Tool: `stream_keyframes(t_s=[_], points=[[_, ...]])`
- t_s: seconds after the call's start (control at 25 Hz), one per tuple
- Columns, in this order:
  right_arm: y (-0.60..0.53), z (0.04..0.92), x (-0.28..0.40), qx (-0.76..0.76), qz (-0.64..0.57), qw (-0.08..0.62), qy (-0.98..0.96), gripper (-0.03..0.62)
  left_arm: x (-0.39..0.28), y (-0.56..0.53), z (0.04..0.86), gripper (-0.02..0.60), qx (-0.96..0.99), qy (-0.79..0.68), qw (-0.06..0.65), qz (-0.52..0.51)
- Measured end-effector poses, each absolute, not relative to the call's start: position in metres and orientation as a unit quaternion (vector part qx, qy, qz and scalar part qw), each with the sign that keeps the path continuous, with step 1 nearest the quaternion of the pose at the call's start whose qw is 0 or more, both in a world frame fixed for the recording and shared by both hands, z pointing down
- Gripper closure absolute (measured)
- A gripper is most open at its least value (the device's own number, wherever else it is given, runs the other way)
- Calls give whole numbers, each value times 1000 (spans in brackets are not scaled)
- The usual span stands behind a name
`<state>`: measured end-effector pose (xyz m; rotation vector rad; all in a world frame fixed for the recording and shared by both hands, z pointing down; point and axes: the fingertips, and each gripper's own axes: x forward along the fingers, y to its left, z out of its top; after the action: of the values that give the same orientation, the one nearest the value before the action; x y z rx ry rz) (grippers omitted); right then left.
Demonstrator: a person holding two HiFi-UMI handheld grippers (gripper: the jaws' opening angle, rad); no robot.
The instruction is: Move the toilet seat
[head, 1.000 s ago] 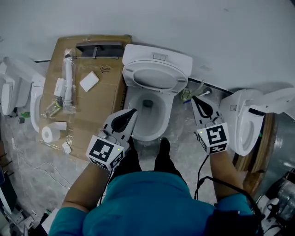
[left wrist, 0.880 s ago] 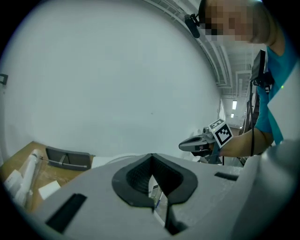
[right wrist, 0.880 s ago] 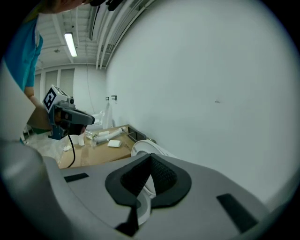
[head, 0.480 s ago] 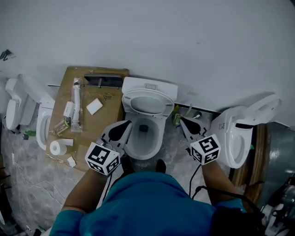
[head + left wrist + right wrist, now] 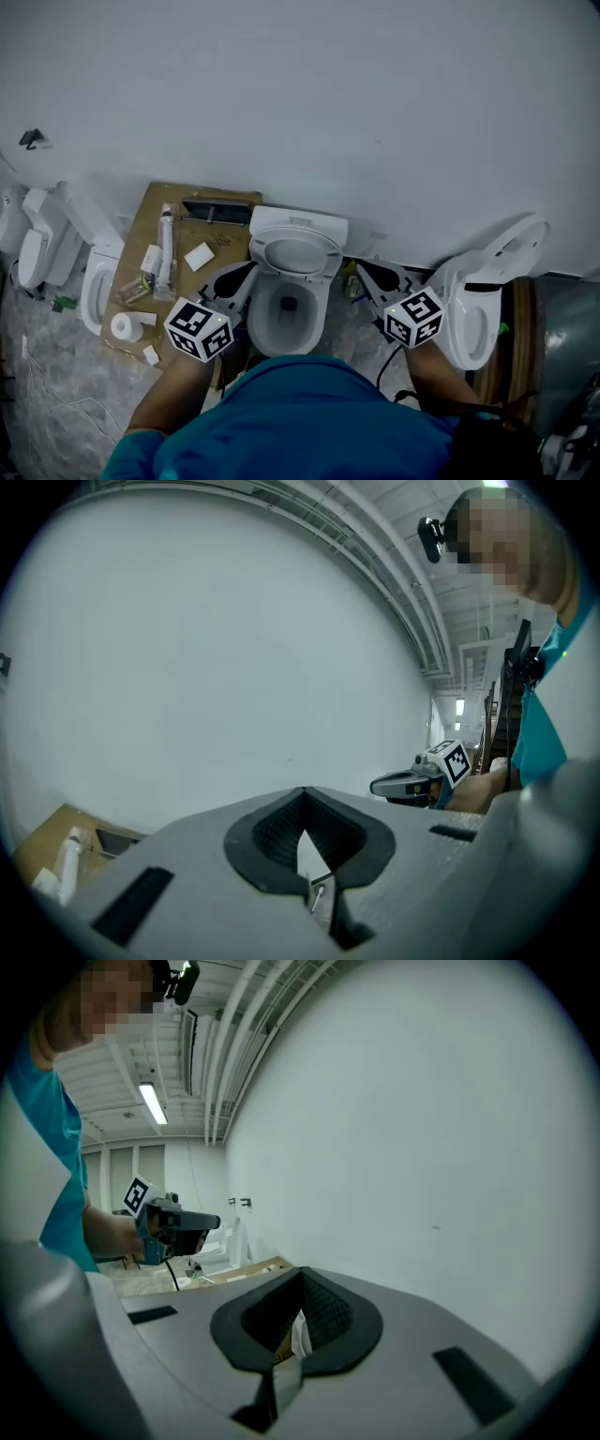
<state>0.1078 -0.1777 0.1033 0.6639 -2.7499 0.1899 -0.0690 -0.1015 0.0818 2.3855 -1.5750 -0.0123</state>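
Note:
A white toilet (image 5: 286,314) stands against the wall in the middle of the head view. Its seat (image 5: 293,255) is tipped up against the tank (image 5: 298,223), and the bowl is uncovered. My left gripper (image 5: 239,274) hangs by the bowl's left side and my right gripper (image 5: 367,272) by its right side; neither touches the toilet. Both are shut with nothing between the pads. In the left gripper view my closed left gripper (image 5: 302,794) points at bare wall, with the right gripper (image 5: 412,782) off to the side. The right gripper view shows my closed right gripper (image 5: 302,1277) and the left gripper (image 5: 178,1222).
A cardboard sheet (image 5: 220,239) lies left of the toilet with a white pipe (image 5: 167,248), small parts and a tape roll (image 5: 122,325) on it. Other toilets stand at the left (image 5: 94,281) and right (image 5: 473,309). A white wall fills the back.
The head view has pulled back and tilted up, showing more wall. Both grippers have drawn back from the bowl and stay shut. The seat has not moved.

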Motion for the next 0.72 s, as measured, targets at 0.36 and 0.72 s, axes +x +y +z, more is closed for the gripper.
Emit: stream_keyframes(t_s=[0.36,0.72], points=[[-163,53,107,205,55,122,-970,595,-65,-94,31,581,834,-537,122,-34],[-160,28,110,186,103,70,-975,595,-66,-84,19,581,832,-539,122,-46]])
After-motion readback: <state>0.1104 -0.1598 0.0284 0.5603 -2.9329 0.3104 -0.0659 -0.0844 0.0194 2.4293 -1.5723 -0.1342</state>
